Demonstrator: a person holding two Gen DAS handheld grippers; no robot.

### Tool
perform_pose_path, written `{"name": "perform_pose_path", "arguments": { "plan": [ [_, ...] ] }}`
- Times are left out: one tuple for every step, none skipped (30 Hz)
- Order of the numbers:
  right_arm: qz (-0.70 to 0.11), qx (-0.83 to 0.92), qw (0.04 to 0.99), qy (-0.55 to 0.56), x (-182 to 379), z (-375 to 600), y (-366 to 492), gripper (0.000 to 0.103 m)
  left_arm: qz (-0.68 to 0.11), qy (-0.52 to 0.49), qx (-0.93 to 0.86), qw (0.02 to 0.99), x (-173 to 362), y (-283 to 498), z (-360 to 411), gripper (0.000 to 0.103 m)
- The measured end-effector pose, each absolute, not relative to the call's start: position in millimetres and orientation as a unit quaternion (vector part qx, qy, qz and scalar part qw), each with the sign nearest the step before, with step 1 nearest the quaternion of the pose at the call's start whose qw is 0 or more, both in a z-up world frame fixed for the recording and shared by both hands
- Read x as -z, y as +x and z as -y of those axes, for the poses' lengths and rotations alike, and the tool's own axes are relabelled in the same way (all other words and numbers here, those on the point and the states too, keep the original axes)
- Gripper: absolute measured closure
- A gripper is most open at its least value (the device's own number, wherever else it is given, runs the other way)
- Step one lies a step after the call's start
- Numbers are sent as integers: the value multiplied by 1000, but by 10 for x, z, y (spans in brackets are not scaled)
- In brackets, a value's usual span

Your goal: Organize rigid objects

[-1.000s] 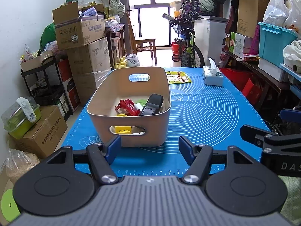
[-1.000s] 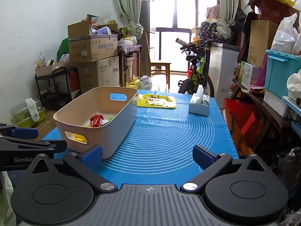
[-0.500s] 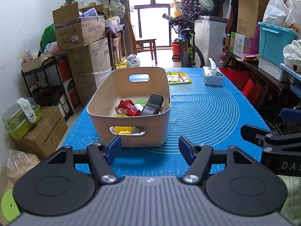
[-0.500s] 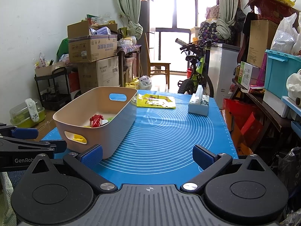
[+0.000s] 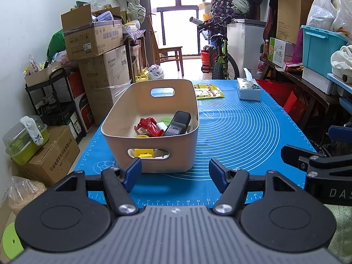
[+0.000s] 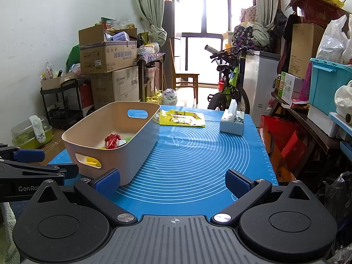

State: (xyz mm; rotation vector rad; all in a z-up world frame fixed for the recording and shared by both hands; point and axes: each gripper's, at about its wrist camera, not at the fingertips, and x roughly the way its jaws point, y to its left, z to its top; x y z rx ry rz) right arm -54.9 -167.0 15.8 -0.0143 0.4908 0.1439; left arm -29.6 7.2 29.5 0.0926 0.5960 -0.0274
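Apparently finished: both the left gripper and right gripper hang apart and empty, since toys sit gathered in the basket at twelve o'clock.

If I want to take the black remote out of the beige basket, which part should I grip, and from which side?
Probably grip the black remote at its raised upper end, coming from above with the left gripper. It leans tilted against the basket's right wall, so that end stands free above the red toy, while its lower end sits among other things.
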Motion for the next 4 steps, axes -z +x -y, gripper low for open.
{"name": "perform_pose_path", "arguments": {
  "plan": [
    [-243,-71,967,-7,-158,1670,-550,2,-293,46,14,955,-300,-295,-71,35],
    [-243,-71,967,-7,-157,1673,-551,2,-293,46,13,955,-301,-294,-71,34],
    [-243,-71,967,-7,-158,1672,-549,2,-293,46,14,955,-299,-295,-71,33],
    [-243,-71,967,-7,-157,1673,-549,2,-293,46,13,955,-304,-293,-71,33]
  ]
}}
